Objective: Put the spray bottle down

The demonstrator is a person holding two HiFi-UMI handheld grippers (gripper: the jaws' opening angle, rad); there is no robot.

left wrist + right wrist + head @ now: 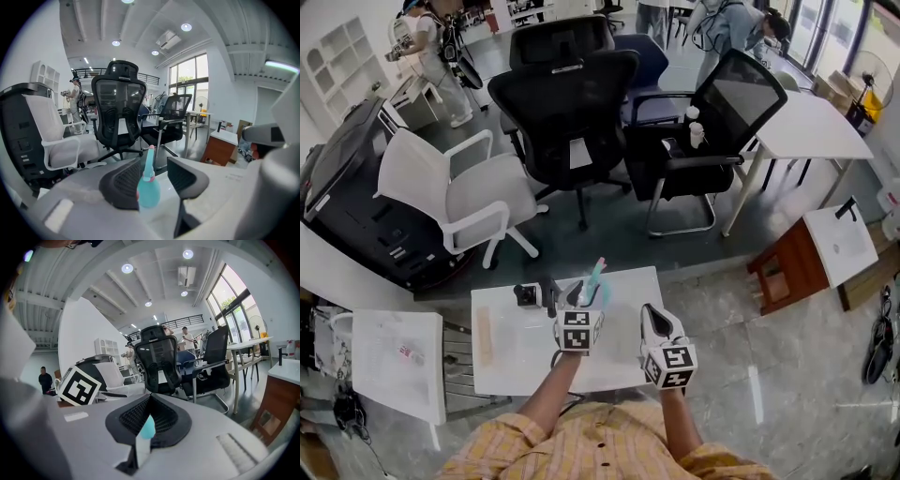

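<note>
Left gripper view has the teal spray bottle standing upright on the white table, between the left gripper's wide-apart jaws, which don't press it (already set down, I judge). Back straight out without brushing it, and keep the right gripper, pinched closed, well clear

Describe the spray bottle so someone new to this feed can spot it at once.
Find the small white table directly in front of the person. Near its far edge the spray bottle stands upright between the open jaws of the left gripper. It is the only teal thing there, with a tall slim neck.
</note>
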